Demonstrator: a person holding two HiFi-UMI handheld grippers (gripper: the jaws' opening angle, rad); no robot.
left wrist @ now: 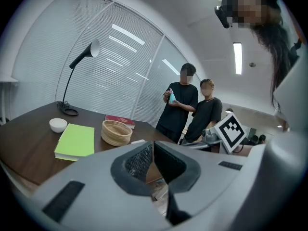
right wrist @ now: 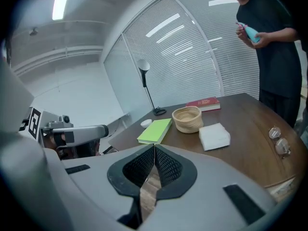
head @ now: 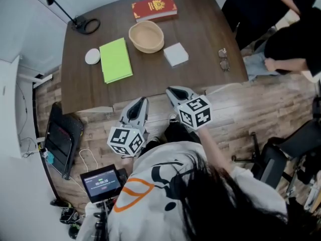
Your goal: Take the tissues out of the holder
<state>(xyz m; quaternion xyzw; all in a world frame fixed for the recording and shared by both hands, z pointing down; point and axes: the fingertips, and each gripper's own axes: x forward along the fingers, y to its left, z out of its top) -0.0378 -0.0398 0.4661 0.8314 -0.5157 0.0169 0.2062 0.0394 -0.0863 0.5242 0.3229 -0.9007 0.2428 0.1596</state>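
A flat white stack of tissues (head: 176,53) lies on the brown table (head: 200,29), just right of a round wicker basket (head: 146,36). The right gripper view shows the tissues (right wrist: 214,136) beside the basket (right wrist: 187,119), and the left gripper view shows the basket (left wrist: 116,132). My left gripper (head: 142,100) and right gripper (head: 170,91) hover side by side at the table's near edge, pointing toward the table. Both are well short of the tissues. The left gripper (left wrist: 153,146) and the right gripper (right wrist: 154,148) are shut with nothing between the pads.
On the table lie a green book (head: 116,59), a small white bowl (head: 93,56), a red book (head: 154,8), glasses (head: 223,59) and a lamp base (head: 86,25). People stand at the table's right side (head: 281,34). A dark chair (head: 62,137) stands on the floor at left.
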